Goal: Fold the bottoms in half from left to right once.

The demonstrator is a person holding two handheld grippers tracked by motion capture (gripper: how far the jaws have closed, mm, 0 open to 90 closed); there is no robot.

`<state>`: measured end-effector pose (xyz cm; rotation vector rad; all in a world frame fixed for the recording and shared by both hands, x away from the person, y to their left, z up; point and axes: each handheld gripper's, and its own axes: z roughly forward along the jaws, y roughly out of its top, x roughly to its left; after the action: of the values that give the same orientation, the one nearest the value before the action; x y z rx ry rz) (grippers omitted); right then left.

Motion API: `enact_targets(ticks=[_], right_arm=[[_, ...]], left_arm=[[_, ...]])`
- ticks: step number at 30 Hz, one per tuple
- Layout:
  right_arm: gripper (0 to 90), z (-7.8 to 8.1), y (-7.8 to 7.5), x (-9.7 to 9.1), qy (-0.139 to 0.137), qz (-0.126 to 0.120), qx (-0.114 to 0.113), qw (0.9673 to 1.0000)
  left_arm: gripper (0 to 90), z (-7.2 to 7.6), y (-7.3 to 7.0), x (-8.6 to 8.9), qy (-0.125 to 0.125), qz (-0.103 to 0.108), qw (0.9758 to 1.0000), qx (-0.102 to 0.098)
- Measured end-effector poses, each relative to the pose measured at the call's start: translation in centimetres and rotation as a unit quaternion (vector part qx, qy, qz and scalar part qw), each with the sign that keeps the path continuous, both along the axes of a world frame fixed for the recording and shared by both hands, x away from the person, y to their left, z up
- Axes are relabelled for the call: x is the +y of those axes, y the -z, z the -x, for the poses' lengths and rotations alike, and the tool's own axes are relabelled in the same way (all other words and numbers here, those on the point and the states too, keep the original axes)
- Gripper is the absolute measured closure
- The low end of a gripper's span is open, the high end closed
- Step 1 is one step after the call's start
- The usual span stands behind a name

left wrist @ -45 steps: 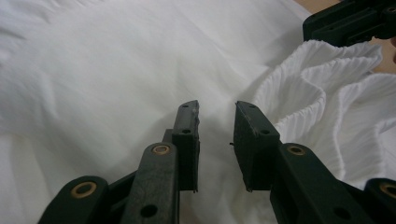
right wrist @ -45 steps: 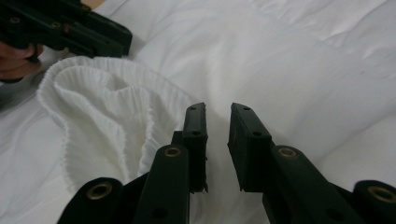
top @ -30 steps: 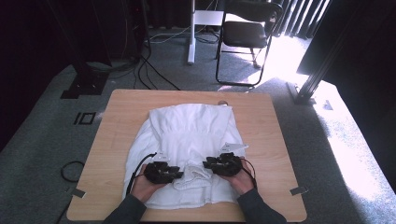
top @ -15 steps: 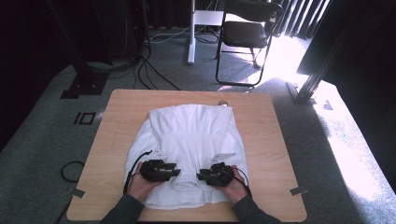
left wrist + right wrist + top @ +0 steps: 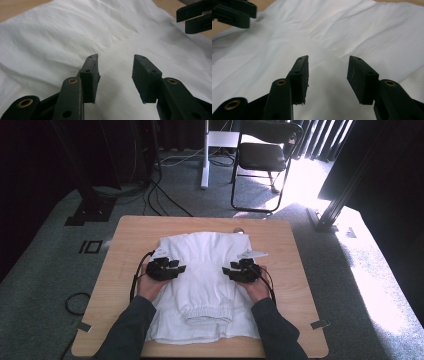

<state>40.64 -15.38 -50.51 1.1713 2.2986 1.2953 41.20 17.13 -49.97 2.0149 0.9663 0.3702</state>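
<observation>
Both hands have spread apart — left tool (image 5: 176,268) and right tool (image 5: 231,270) gape empty over white garment (image 5: 205,270).

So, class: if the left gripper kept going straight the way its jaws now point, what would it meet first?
Most likely the white garment, which spreads ahead of the open left gripper. The right gripper sits farther off, to one side of that line. Depth is hard to judge.

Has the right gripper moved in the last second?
Yes. The right gripper has gone from the table's near edge toward the far edge, now beside the middle of the white garment, jaws open.
</observation>
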Motion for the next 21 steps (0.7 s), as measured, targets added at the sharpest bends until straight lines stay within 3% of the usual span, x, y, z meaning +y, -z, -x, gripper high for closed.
enact_targets(ticks=[4,7,10,16,18,21], right_arm=[[50.1,-2.6,0.6,0.8,0.018,0.032,-0.005,0.9993],[49.6,-4.0,1.9,1.5,0.028,0.058,0.009,0.9979],[48.8,-4.6,3.2,1.8,0.030,0.073,0.022,0.9966],[48.3,-4.4,4.4,1.5,0.034,0.058,0.041,0.9969],[48.3,-4.2,4.6,1.3,0.034,0.049,0.042,0.9973],[48.3,-3.7,4.6,1.2,0.029,0.048,0.040,0.9976]], left_arm=[[57.7,-1.9,1.3,-0.4,-0.016,-0.009,0.9997,0.014],[57.9,-2.8,2.8,-0.4,-0.023,-0.010,0.9988,0.041],[57.9,-3.1,3.7,-0.4,-0.023,-0.012,0.9982,0.054],[57.5,-2.6,4.6,0.0,-0.021,0.006,0.9981,0.059],[57.5,-2.3,4.9,0.3,-0.022,0.023,0.9976,0.062],[57.5,-1.6,5.0,0.4,-0.017,0.026,0.9975,0.063]])
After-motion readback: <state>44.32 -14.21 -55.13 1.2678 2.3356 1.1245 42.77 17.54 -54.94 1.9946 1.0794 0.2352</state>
